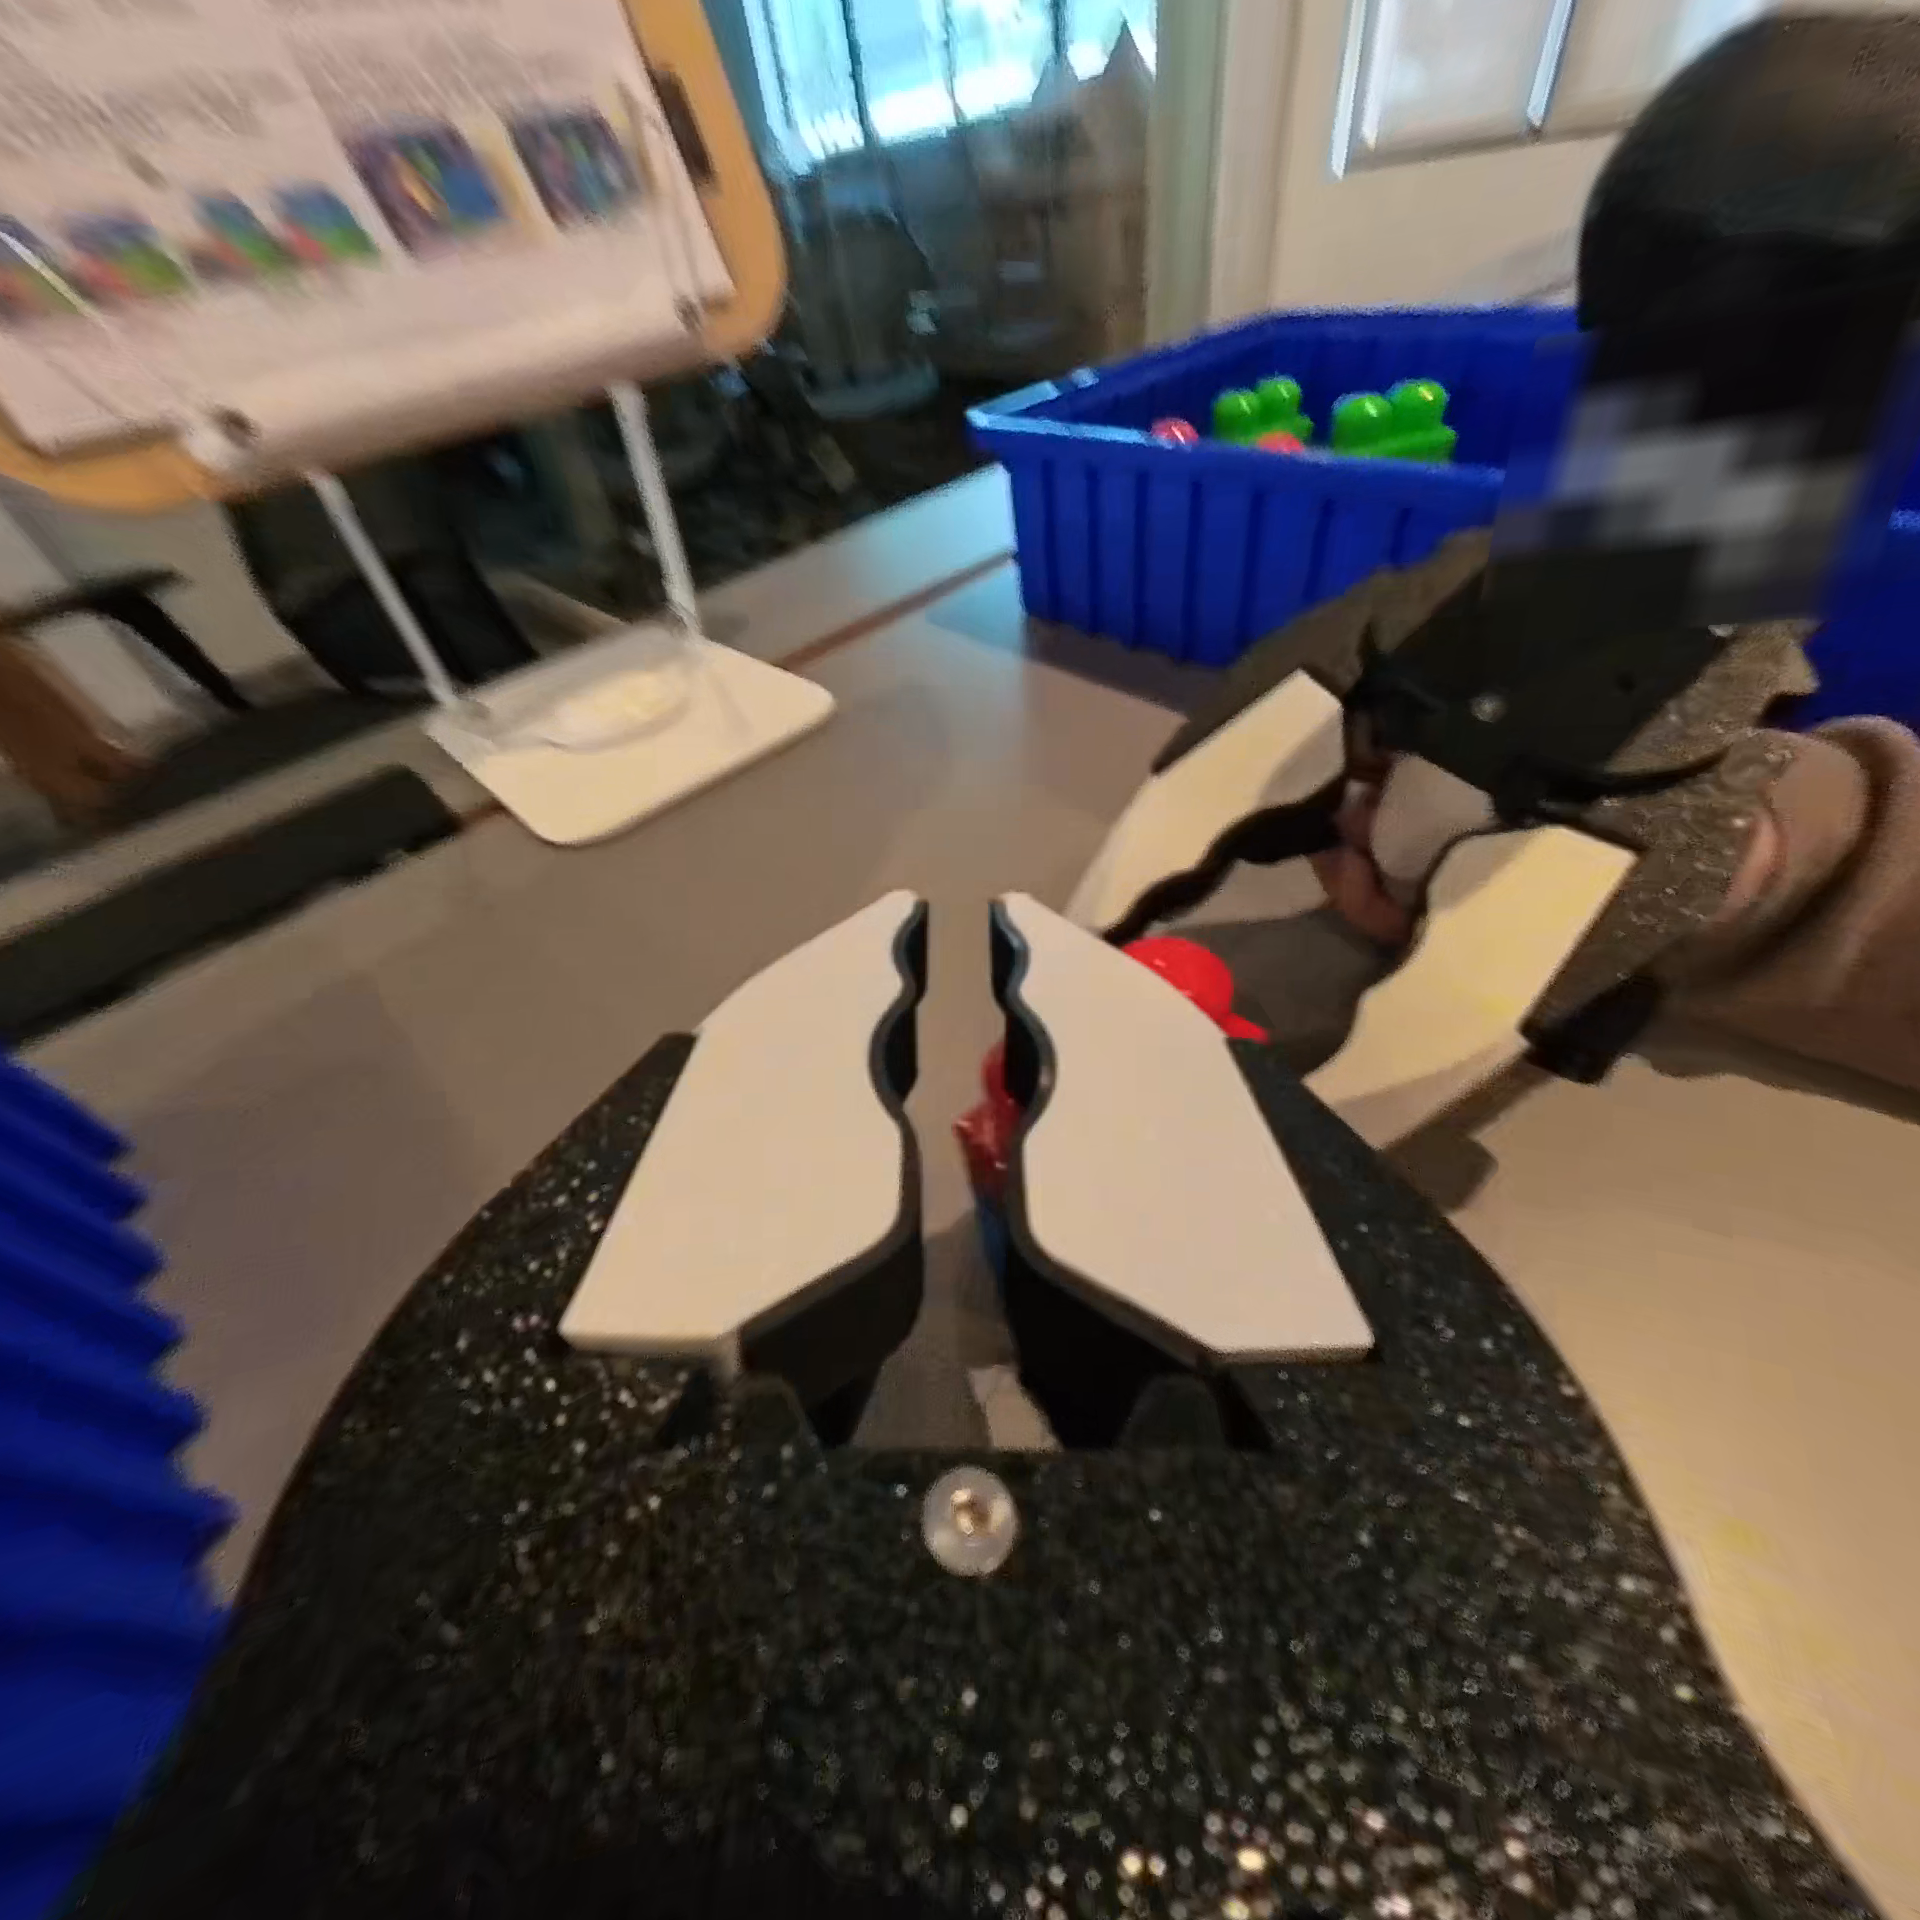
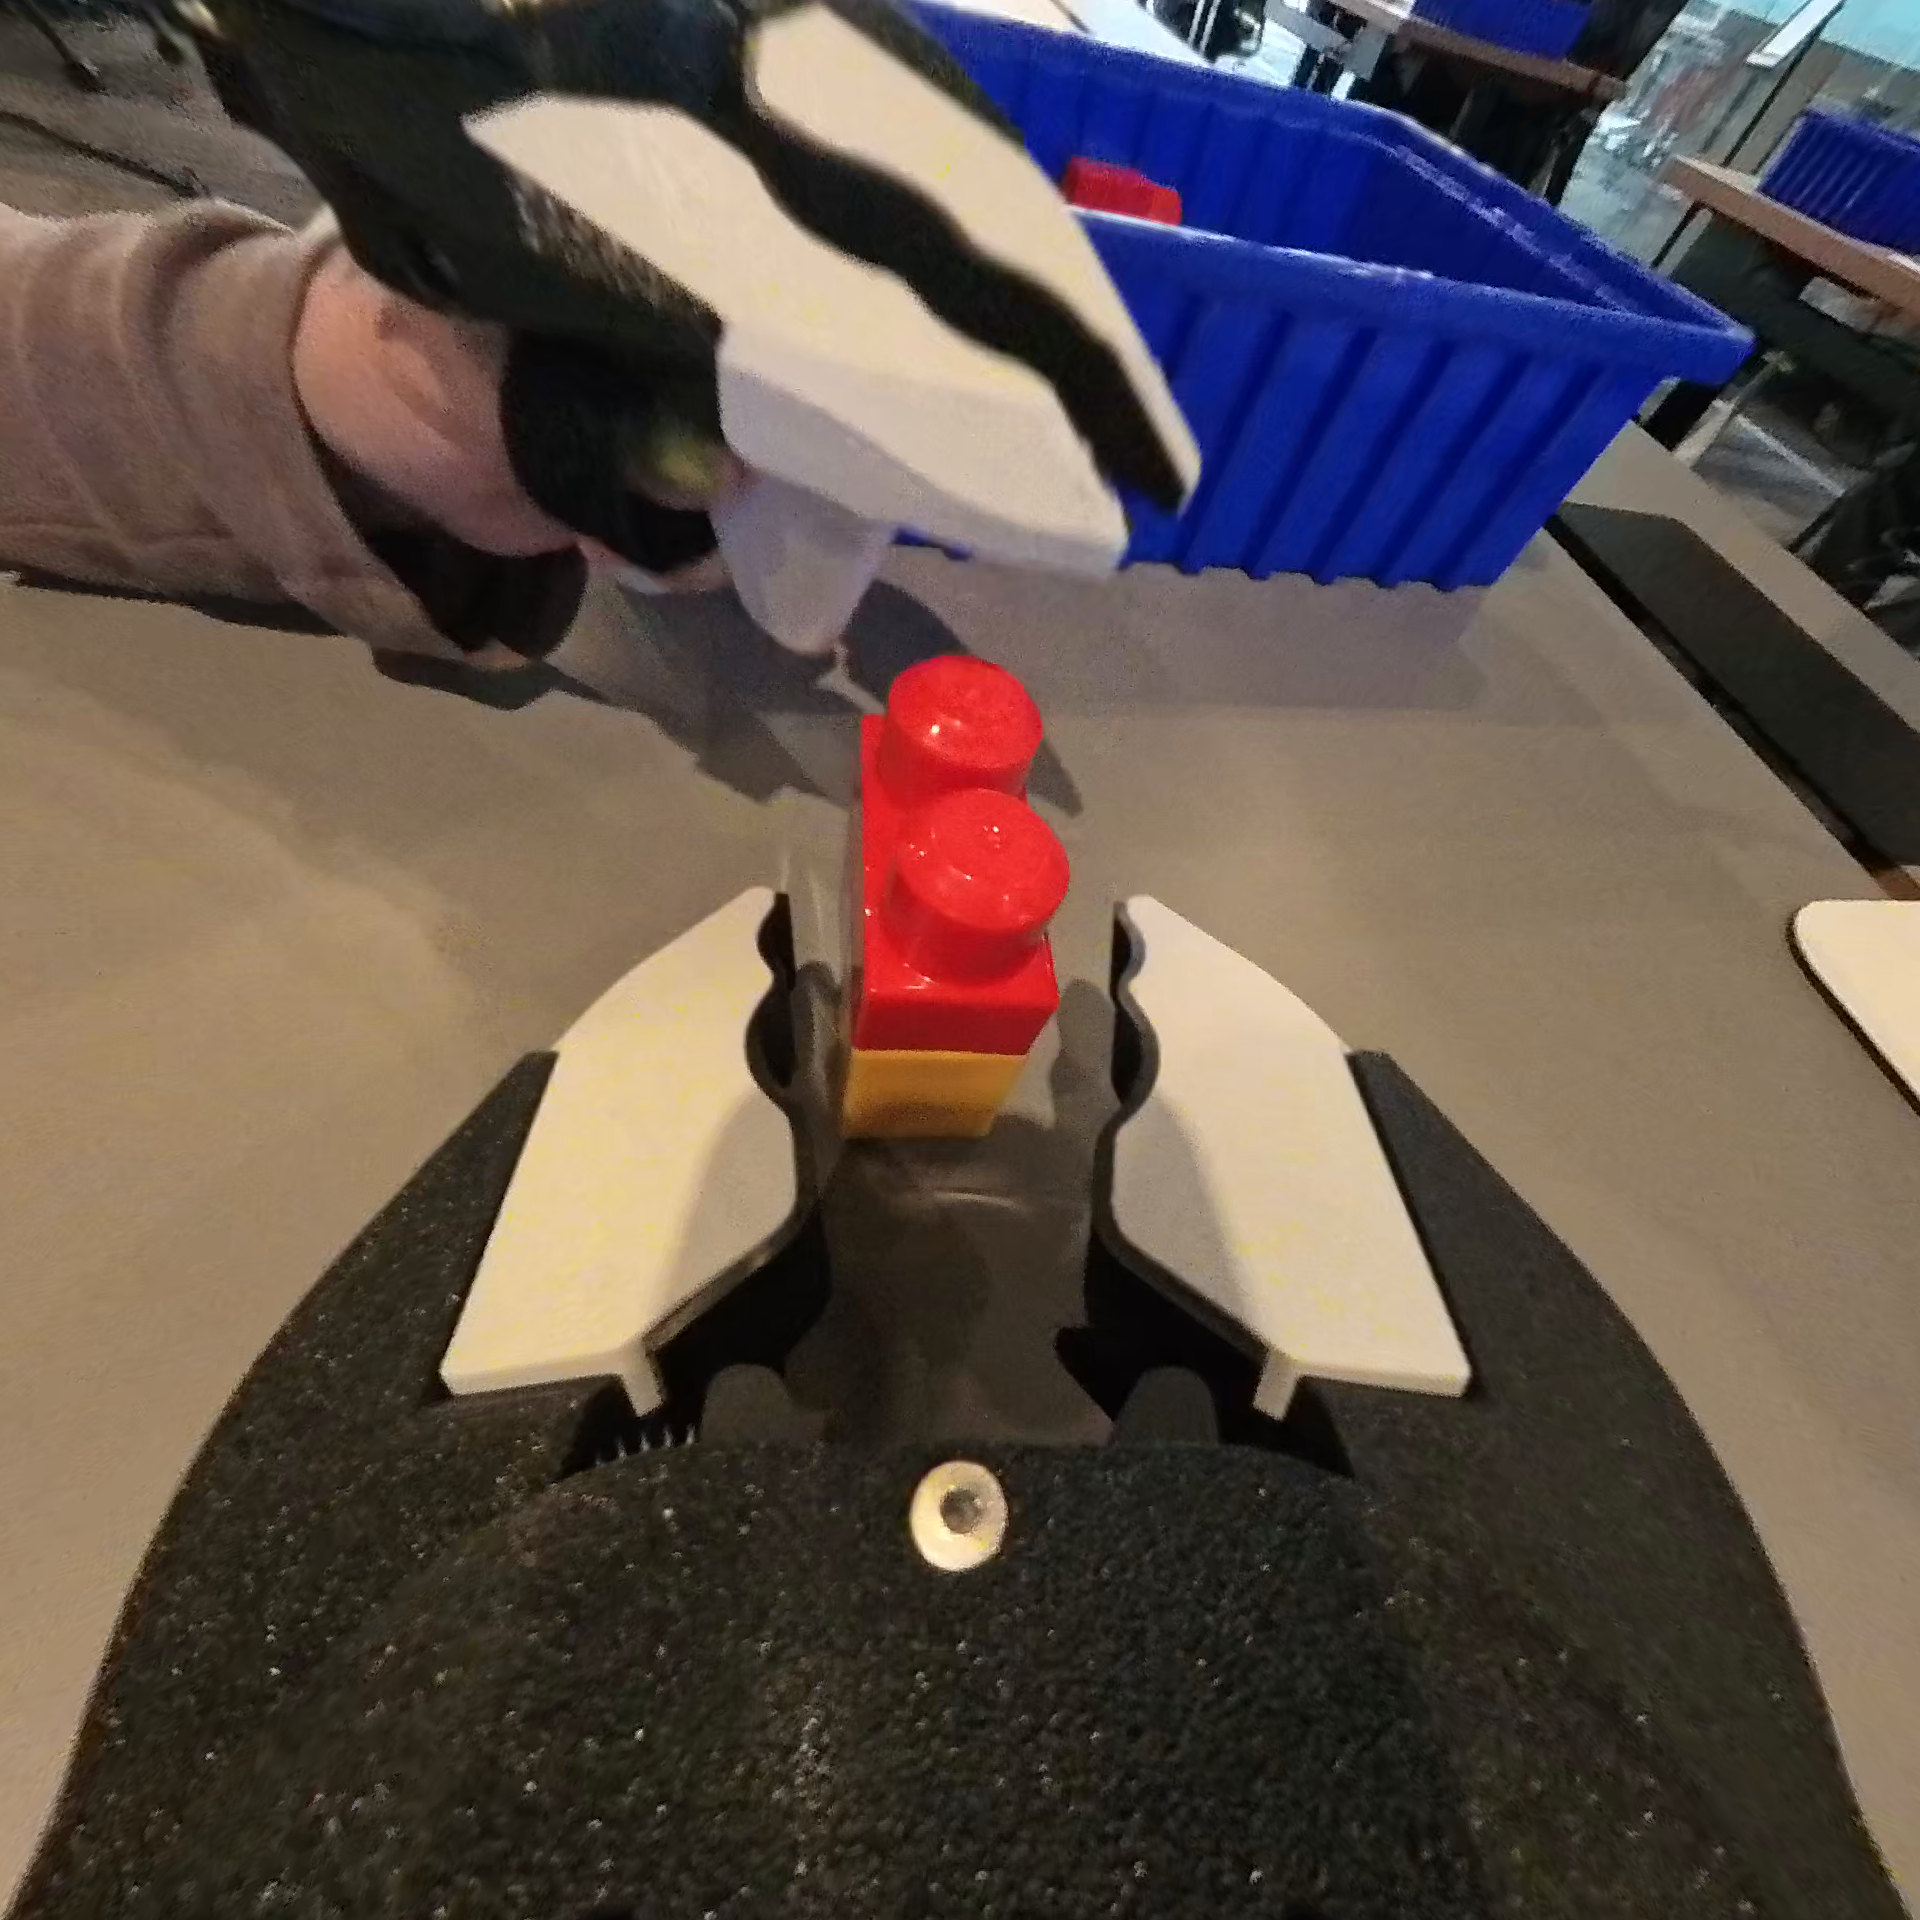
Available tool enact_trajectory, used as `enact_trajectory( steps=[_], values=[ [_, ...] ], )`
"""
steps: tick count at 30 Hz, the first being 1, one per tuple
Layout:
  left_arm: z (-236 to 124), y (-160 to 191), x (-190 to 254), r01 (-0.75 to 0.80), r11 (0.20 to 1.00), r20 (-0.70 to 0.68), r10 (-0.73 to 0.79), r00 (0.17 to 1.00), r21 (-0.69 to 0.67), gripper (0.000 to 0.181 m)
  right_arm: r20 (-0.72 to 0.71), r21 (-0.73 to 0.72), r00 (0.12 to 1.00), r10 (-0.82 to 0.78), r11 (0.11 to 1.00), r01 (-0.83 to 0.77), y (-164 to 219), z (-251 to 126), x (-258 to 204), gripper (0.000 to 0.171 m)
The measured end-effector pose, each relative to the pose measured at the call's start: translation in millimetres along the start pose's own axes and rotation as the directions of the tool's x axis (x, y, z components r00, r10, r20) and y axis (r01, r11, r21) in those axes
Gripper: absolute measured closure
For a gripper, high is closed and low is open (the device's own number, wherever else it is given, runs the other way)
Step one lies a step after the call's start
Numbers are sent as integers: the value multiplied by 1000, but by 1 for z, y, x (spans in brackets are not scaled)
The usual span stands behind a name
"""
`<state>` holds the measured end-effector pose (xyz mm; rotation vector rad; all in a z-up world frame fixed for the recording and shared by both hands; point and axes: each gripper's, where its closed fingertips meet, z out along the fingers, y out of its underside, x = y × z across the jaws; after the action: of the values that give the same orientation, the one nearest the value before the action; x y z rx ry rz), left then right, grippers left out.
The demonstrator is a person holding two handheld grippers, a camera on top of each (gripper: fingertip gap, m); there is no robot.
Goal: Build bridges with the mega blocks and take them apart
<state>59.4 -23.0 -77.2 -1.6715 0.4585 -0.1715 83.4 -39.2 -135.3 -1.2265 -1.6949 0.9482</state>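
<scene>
The right gripper (image 2: 945, 935) has its fingers (image 2: 644, 1122) spread wide, the red block (image 2: 951, 925) standing between them on a yellow block (image 2: 925, 1091), touching neither finger. The stack sits on the grey bench (image 2: 312, 883). The left gripper (image 1: 958, 914) has its fingers (image 1: 790, 1122) narrowed to a thin gap with nothing between them; the red block (image 1: 1184, 971) lies just beyond its right finger. A blue bin (image 2: 1382, 395) stands behind.

grey table (image 1: 644, 997), bright windows (image 1: 935, 62)
</scene>
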Motion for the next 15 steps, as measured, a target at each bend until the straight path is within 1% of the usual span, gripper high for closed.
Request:
enact_trajectory(
  steps=[2,4,5,6,7,9,11,13,15],
  values=[
    [-6,-7,-8,-18,998,44,16,999,57,164,-5,-13,1000,14,1000,-14,4,0,2,109],
    [-9,-9,-10,-20,996,49,16,999,84,160,16,-51,999,48,998,-47,11,1,1,109],
    [-8,-7,-11,-15,996,43,12,999,83,159,23,-70,998,57,996,-56,14,2,0,115],
    [-7,-5,-11,-4,997,32,2,999,79,158,38,-87,997,61,995,-58,16,1,-2,132],
    [-5,-3,-9,9,997,7,-10,1000,77,154,51,-89,996,68,994,-63,16,1,-4,133],
    [-4,-3,-3,50,995,-74,-43,996,90,138,84,-105,993,88,991,-79,18,-3,-7,133],
    [-2,-1,1,108,990,-138,-95,986,86,128,83,-108,993,81,992,-72,21,-9,-5,133],
    [-1,3,13,101,993,-231,-85,969,59,120,93,-103,992,88,992,-78,24,-15,-3,133],
    [-2,10,28,69,997,-328,-59,943,18,118,112,-98,990,90,992,-79,26,-21,-4,133]
  ],
)
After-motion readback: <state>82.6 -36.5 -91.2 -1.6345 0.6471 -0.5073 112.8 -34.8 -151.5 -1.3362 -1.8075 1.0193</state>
